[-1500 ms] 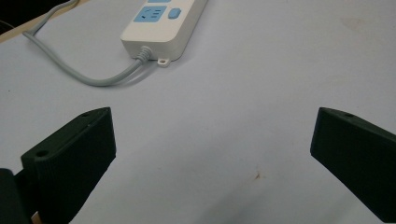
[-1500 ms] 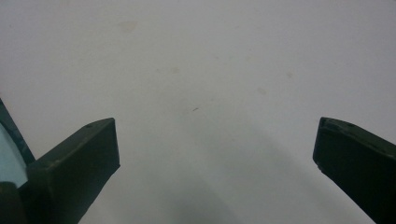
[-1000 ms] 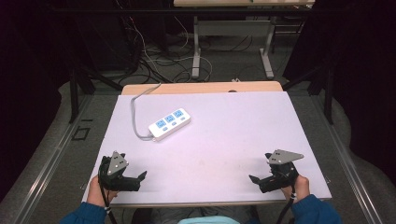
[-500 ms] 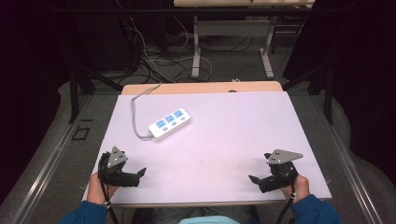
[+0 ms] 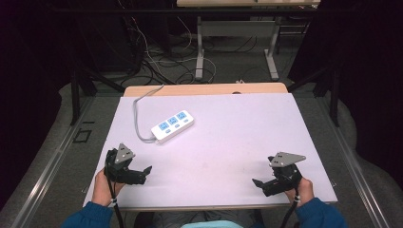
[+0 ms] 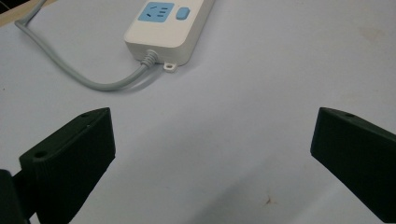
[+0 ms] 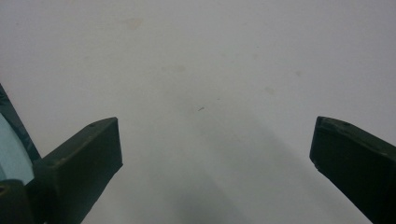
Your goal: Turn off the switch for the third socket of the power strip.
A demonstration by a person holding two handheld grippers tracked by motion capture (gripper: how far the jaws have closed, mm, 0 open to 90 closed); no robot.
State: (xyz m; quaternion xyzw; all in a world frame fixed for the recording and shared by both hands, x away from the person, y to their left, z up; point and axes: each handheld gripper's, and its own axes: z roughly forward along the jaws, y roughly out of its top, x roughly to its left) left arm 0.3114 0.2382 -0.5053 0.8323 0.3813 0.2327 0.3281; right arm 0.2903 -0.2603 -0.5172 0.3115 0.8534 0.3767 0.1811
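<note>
One white plastic power strip (image 5: 173,125) with three blue sockets and one grey cable (image 5: 138,114) lies on the single pale lavender worktop (image 5: 228,147). Two black hand-held grippers are present: the left hand-held gripper (image 5: 143,174) and the right hand-held gripper (image 5: 259,184).

High view looks down on the table (image 5: 228,137); both gripper views skim it closely.

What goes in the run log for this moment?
left claw: open, aimed at power strip, apart | right claw: open, over bare table | nothing held
</note>
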